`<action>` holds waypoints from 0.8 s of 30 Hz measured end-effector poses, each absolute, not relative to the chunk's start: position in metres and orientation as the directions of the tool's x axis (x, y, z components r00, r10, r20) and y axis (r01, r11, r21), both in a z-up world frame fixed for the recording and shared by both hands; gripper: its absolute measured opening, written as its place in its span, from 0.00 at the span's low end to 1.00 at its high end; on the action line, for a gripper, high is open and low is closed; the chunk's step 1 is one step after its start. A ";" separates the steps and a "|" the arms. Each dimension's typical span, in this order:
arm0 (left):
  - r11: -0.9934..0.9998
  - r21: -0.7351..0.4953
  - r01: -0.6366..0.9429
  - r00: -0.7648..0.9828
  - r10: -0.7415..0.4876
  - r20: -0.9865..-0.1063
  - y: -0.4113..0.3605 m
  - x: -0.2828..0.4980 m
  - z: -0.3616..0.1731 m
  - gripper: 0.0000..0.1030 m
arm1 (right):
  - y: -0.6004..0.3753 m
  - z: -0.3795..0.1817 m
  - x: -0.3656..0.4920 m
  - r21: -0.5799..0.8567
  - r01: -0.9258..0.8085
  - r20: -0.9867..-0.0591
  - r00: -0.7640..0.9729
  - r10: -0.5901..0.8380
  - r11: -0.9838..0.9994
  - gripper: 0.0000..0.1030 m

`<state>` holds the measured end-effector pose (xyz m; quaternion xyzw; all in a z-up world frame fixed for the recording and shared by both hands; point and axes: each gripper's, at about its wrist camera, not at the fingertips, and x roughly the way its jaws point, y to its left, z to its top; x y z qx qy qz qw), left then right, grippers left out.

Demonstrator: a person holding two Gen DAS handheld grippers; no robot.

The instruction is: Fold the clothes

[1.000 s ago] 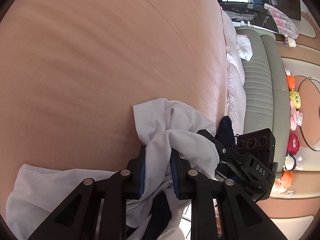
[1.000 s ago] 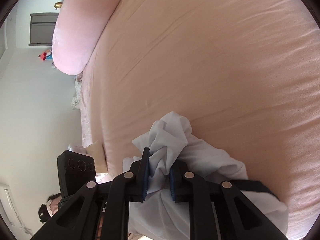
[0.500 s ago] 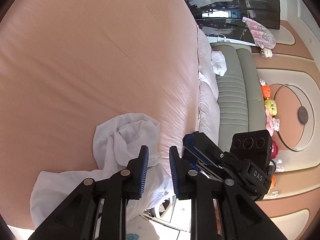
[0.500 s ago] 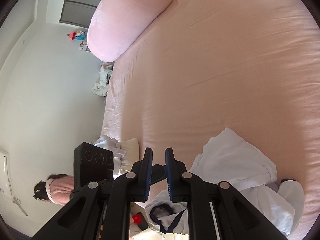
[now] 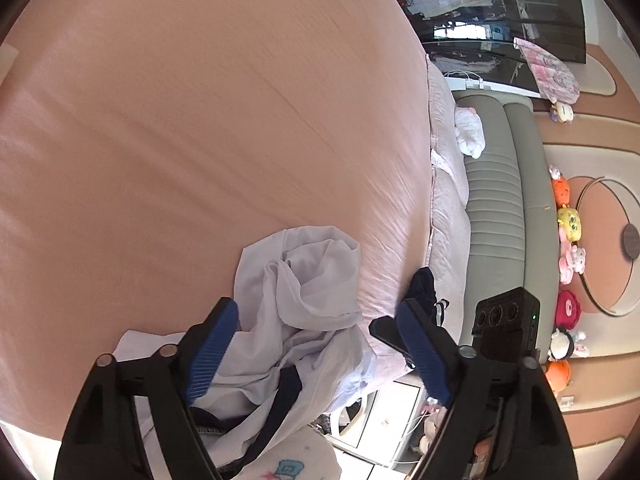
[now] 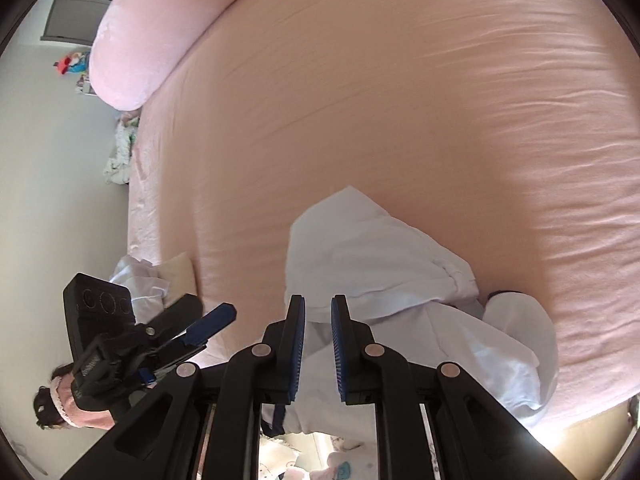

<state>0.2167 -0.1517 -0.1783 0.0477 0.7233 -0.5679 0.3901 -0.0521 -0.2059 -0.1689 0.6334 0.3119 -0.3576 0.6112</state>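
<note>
A crumpled white garment [image 5: 304,292] with dark navy trim lies bunched at the near edge of the pink bed [image 5: 200,120]. My left gripper [image 5: 316,312] is wide open just above it, its jaws on either side of the bunched cloth, holding nothing. The garment also shows in the right wrist view [image 6: 392,280]. My right gripper [image 6: 318,304] hovers over its near edge with the jaws a narrow gap apart and nothing between them. The left gripper [image 6: 192,320] shows at the lower left there.
A long pink pillow [image 6: 156,36] lies at the bed's far corner. A grey sofa [image 5: 496,216] with plush toys [image 5: 568,240] stands beside the bed. A dark garment [image 5: 424,292] and more white clothes [image 6: 136,280] lie at the bed's edges.
Both grippers have let go of the white garment and pulled back. The garment has dropped onto the bed. The left jaws have opened wide; the right jaws have parted slightly.
</note>
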 end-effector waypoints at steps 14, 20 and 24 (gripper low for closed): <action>0.451 -0.755 0.477 -0.714 -0.302 -0.631 -0.161 0.211 -0.211 0.81 | -0.205 -0.211 -0.093 0.593 0.763 -0.793 0.609 -0.023 -0.257 0.64; 0.481 -0.741 0.468 -0.731 -0.260 -0.631 -0.171 0.204 -0.231 0.81 | -0.207 -0.237 -0.092 0.619 0.710 -0.760 0.649 -0.028 -0.335 0.64; 0.489 -0.724 0.486 -0.731 -0.227 -0.644 -0.177 0.197 -0.240 0.81 | -0.209 -0.251 -0.097 0.642 0.649 -0.729 0.682 -0.061 -0.408 0.64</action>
